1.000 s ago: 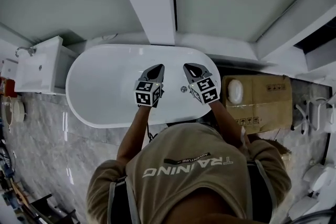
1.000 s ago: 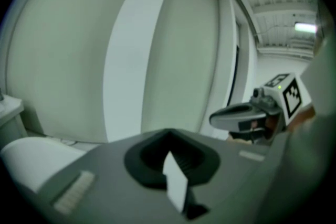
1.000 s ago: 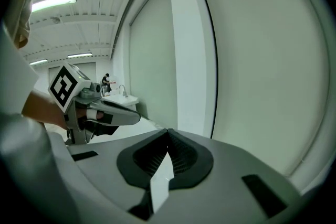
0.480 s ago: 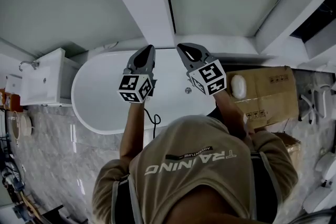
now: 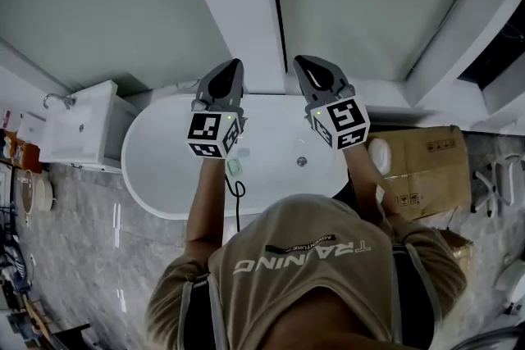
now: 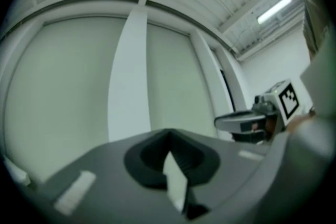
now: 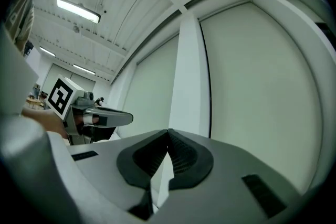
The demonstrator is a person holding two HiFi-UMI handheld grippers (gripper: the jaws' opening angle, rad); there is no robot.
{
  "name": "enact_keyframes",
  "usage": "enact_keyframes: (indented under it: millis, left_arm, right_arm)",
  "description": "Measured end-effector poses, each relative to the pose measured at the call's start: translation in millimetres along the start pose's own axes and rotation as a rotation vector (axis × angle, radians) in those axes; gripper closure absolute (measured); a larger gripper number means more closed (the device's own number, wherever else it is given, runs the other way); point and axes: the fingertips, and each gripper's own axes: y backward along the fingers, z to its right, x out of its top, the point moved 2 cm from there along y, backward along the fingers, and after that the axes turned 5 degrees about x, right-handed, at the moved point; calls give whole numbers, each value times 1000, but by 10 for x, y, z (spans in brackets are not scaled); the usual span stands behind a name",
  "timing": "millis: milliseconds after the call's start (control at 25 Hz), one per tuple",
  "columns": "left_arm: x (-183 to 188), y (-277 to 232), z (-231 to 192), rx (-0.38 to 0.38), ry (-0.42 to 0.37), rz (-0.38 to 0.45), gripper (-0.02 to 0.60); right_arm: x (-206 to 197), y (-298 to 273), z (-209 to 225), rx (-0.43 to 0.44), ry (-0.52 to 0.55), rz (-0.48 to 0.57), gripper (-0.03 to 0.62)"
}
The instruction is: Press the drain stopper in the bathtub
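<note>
The left gripper (image 6: 168, 136) has its fingers (image 6: 144, 160) closed tip to tip with nothing between them; only a pale sliver of wall shows through the slit below the tips. The right gripper (image 7: 168, 132) is the same, its ribbed fingers (image 7: 186, 157) meeting at the tips and holding nothing. Both point at the pale wall and the white pillar (image 5: 238, 4) on the far side; in the head view they sit side by side, well above the tub and not touching it or each other.

Below them lies the white oval bathtub (image 5: 164, 168); the drain stopper (image 5: 302, 161) sits on its floor toward the right end, on the side nearer the person, well apart from either gripper. It looks like a small round grey metal cap against the white enamel; it is too small to tell whether it stands up or is pushed down. A small pale device on a dark cable (image 5: 235, 176) hangs by the left forearm.

As I read it, no pressing is under way; either the press is over and the hands are clear, or it has yet to begin, and the pictures do not settle which. If it is left to do, one closed tip would have to come down into the right end of the tub onto the cap.
</note>
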Motion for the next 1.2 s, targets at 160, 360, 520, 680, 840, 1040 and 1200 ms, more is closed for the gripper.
enact_keyframes:
  millis: [160, 360, 520, 680, 840, 1040, 1200]
  left_arm:
    - [-71, -7, -54, 12, 35, -11, 580]
    - [-275, 40, 9, 17, 46, -59, 580]
    - [-377, 76, 32, -10, 76, -89, 580]
    - [-398, 80, 22, -9, 89, -95, 580]
    - [-403, 77, -42, 0, 104, -88, 580]
    - [-357, 77, -90, 20, 107, -68, 580]
    - [-368, 53, -27, 23, 64, -64, 580]
  right_arm:
    - [-66, 15, -12, -5, -20, -14, 580]
    - [-217, 80, -37, 4, -33, -52, 580]
    - [-235, 80, -112, 28, -41, -57, 580]
    - [-256, 48, -153, 44, -44, -60, 580]
    - [-234, -12, -165, 57, -27, -65, 580]
    - [-222, -38, -132, 54, -26, -69, 581]
    - [-194, -66, -109, 56, -20, -60, 580]
